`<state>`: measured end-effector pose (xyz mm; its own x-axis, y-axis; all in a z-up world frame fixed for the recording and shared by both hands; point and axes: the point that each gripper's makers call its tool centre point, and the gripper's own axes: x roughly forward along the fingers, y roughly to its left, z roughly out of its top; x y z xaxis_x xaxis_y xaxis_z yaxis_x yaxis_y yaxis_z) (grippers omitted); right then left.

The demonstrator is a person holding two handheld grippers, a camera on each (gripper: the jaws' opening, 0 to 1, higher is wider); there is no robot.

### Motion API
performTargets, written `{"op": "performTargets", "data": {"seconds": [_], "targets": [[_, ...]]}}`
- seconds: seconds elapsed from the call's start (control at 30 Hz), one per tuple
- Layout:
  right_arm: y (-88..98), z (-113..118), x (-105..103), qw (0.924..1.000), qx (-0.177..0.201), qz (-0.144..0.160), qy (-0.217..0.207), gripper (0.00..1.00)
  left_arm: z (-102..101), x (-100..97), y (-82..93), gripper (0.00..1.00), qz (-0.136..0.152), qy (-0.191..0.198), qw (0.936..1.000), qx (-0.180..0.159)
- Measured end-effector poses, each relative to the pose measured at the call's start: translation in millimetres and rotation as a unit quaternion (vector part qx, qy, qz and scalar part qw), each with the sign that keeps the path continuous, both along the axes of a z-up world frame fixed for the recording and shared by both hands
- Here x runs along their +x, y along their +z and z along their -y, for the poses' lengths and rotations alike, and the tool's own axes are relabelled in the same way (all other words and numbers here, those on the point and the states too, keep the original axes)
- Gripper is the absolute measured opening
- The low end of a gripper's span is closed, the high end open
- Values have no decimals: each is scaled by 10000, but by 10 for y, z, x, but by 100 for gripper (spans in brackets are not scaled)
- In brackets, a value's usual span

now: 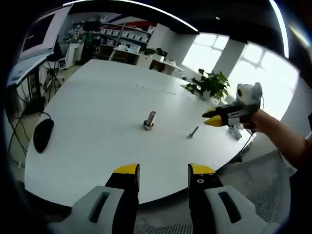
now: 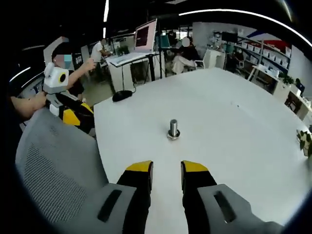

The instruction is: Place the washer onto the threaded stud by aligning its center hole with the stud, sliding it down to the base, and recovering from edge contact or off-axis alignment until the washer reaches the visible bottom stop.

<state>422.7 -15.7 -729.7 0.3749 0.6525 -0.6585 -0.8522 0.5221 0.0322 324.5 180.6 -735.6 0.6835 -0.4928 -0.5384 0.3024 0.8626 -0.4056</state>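
Left gripper [image 1: 164, 171] parted and empty at the counter [image 1: 97, 126] edge, right gripper [image 2: 167, 167] likewise — nothing picked up. The threaded stud [image 2: 173, 128] stands upright mid-counter, well apart; whether a washer sits at its base I cannot tell. A loose bolt [image 1: 193, 131] lies nearby — chair back [image 2: 53, 161] crowds the right side.

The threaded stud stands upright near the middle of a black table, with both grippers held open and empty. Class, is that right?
Not quite: the table is white, not black, as the right gripper view shows. The threaded stud does stand upright near its middle, and the left gripper and right gripper are open and empty.
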Motion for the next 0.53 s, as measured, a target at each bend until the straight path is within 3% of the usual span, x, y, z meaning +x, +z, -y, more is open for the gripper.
{"op": "performTargets", "data": {"seconds": [0.13,0.27,0.53], "targets": [[52,326,-198,9998,47,133,-118,25,-9,12,21,37,65,29,10000,-17],[-64,630,-384,9997,-116,-30,-202,26,13,-3,-1,37,-1,-42,10000,16],[41,906,-622,9995,72,127,-286,34,4,-14,-4,38,-64,23,10000,-21]]}}
